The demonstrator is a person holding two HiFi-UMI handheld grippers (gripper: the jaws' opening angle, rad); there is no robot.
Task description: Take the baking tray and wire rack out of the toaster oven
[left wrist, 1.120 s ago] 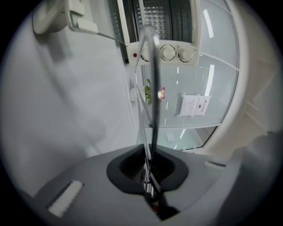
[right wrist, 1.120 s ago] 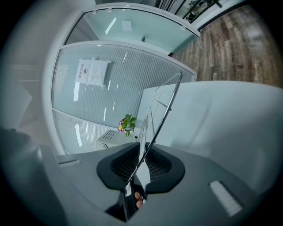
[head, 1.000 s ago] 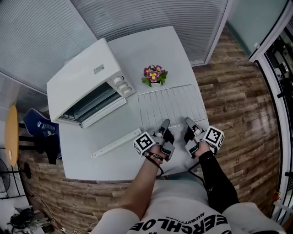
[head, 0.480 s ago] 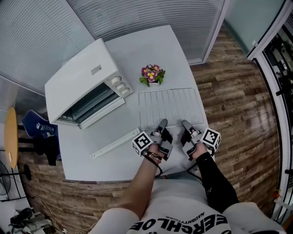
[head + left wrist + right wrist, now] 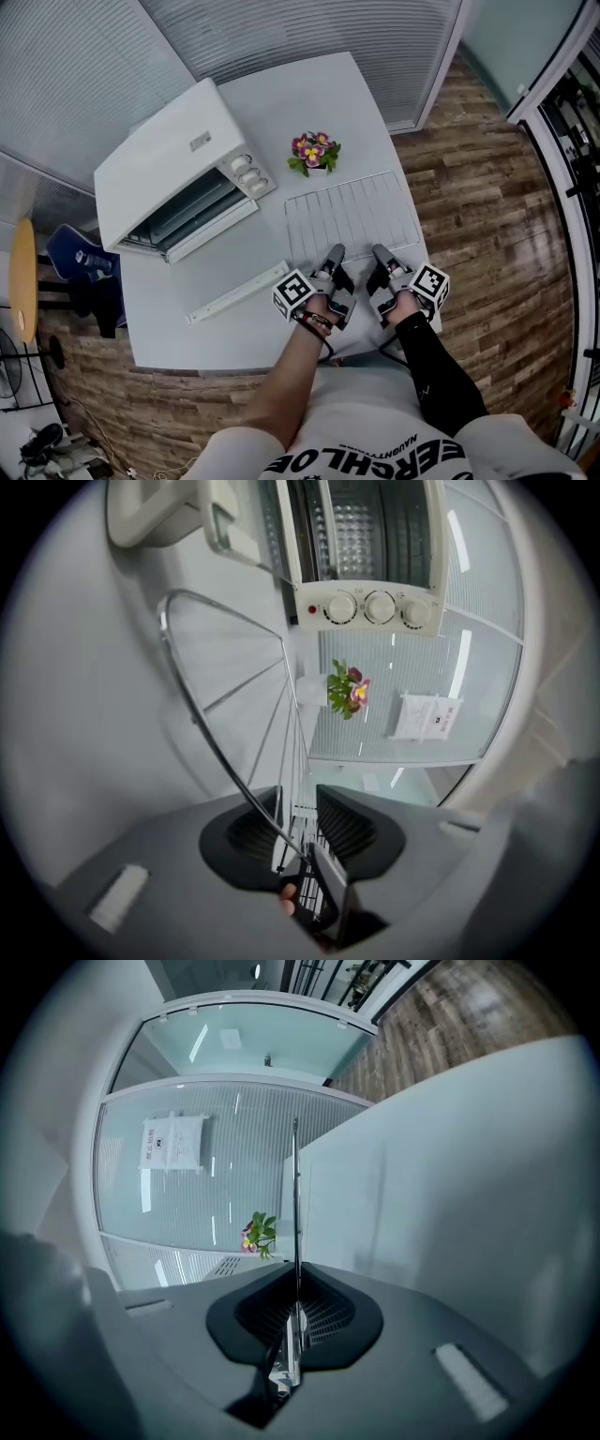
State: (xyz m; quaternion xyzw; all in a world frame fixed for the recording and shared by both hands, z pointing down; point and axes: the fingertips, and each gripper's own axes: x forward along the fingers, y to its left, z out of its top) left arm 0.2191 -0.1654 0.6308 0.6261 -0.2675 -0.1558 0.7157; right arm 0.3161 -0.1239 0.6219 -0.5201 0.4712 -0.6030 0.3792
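The rack [image 5: 352, 217] lies on the table [image 5: 211, 333] near the right edge, between the flowers [image 5: 317, 153] and the two grippers, well apart from the oven [image 5: 159, 169]; its long axis runs left to right in the head view, the right end a little farther away; it is a thin silvery rectangular frame, its straight bars running from near edge to far edge; the left gripper [image 5: 336, 255] has just been opening, its jaws apart with the near rim wire between them; the right gripper [image 5: 380, 253] has just tightened, clamped on that same near edge
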